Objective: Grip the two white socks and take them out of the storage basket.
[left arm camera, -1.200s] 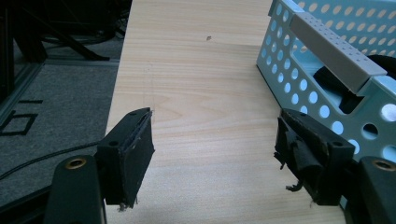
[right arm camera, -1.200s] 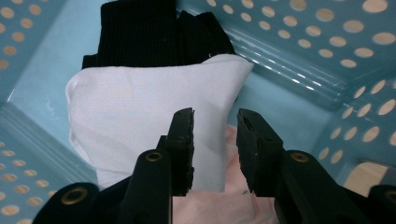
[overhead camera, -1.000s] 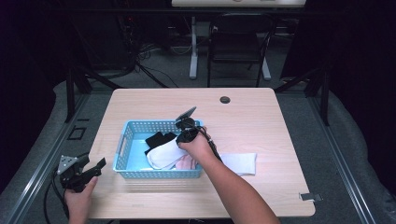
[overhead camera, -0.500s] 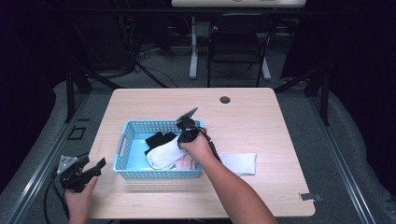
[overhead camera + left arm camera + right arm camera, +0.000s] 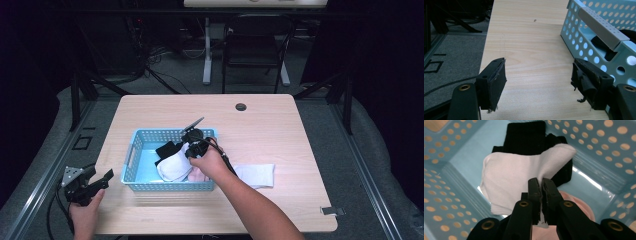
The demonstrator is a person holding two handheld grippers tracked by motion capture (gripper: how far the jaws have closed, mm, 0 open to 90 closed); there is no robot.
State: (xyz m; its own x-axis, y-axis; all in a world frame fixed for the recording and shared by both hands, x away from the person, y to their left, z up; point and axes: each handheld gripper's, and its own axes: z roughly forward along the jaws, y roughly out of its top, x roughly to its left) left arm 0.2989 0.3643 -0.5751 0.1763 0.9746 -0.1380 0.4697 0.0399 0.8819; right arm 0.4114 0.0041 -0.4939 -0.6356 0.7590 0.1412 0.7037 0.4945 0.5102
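Sorting the socks looks partly done: a black sock (image 5: 529, 137) lies in the blue basket (image 5: 135, 150) left of the tabletop's middle, while another white sock (image 5: 257, 175) waits outside it toward the right edge. The right gripper (image 5: 541, 186), fingers having just closed, pinches the white sock (image 5: 506, 177) inside the basket, perhaps lifting it. The left gripper (image 5: 539, 82) idles at the front-left corner, fingers spread, holding nothing.
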